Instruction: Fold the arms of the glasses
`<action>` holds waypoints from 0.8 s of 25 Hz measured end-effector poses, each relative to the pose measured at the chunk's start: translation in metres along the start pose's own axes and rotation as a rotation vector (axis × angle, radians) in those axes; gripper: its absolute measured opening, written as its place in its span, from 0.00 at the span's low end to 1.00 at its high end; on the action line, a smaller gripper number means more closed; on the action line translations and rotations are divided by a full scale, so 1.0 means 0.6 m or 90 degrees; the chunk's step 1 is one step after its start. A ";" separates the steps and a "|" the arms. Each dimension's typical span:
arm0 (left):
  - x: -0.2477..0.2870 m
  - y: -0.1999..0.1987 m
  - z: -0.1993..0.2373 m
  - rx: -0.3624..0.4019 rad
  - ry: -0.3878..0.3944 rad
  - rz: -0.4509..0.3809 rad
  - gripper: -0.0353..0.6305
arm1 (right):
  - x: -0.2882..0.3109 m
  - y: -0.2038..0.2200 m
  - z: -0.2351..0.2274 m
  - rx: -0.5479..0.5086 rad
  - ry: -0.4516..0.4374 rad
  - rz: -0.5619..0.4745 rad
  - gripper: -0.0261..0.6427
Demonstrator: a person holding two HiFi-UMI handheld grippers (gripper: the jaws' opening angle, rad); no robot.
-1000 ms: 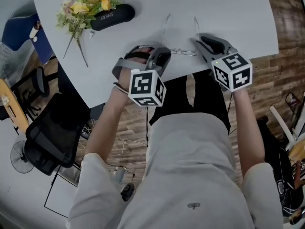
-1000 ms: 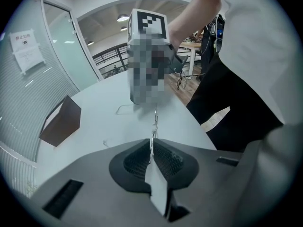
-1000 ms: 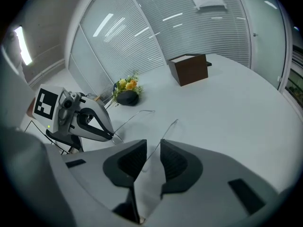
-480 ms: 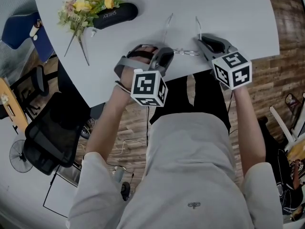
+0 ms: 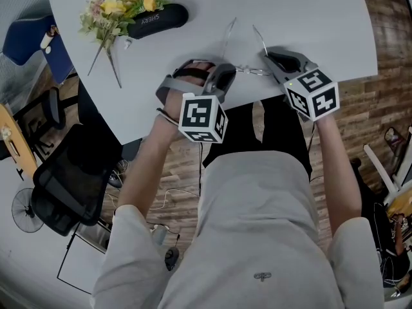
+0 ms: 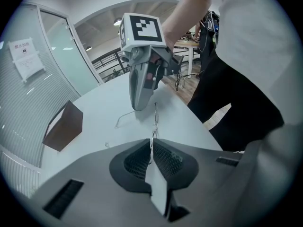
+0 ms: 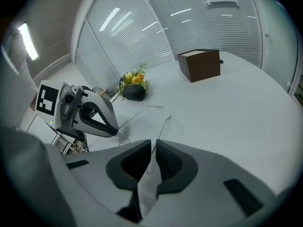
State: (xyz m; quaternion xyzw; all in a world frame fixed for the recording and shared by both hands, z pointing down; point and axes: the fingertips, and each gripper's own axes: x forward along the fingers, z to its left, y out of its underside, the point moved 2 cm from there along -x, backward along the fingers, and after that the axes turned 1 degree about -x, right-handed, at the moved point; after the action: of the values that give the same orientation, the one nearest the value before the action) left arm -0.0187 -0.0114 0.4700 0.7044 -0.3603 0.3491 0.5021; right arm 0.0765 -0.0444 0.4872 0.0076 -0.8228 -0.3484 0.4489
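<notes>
- The left gripper (image 6: 151, 144) is clamped on the frame of the glasses (image 5: 246, 70), at the near edge of the tabletop (image 5: 309, 18).
- The right gripper (image 7: 154, 144), whose jaws have just been closing, pinches the right arm (image 5: 258, 36).
- This arm points away from the person, so folding it means swinging it left.

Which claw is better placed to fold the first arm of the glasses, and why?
Right. The right claw has just been closing with one arm of the glasses between its jaws, ready to swing it inward. The left claw is clamped on the lens frame, so it likely serves as brace.
</notes>
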 end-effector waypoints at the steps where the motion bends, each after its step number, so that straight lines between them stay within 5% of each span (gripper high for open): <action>1: 0.000 0.001 0.000 0.003 -0.003 0.000 0.10 | 0.001 0.001 0.003 -0.004 -0.005 0.002 0.09; 20: -0.006 0.004 -0.004 0.029 -0.020 -0.011 0.10 | 0.013 0.012 0.042 -0.057 -0.058 0.039 0.08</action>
State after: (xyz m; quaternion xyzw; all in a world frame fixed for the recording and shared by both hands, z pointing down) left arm -0.0229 -0.0091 0.4684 0.7245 -0.3537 0.3416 0.4830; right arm 0.0555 -0.0273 0.4884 -0.0536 -0.8259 -0.3711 0.4210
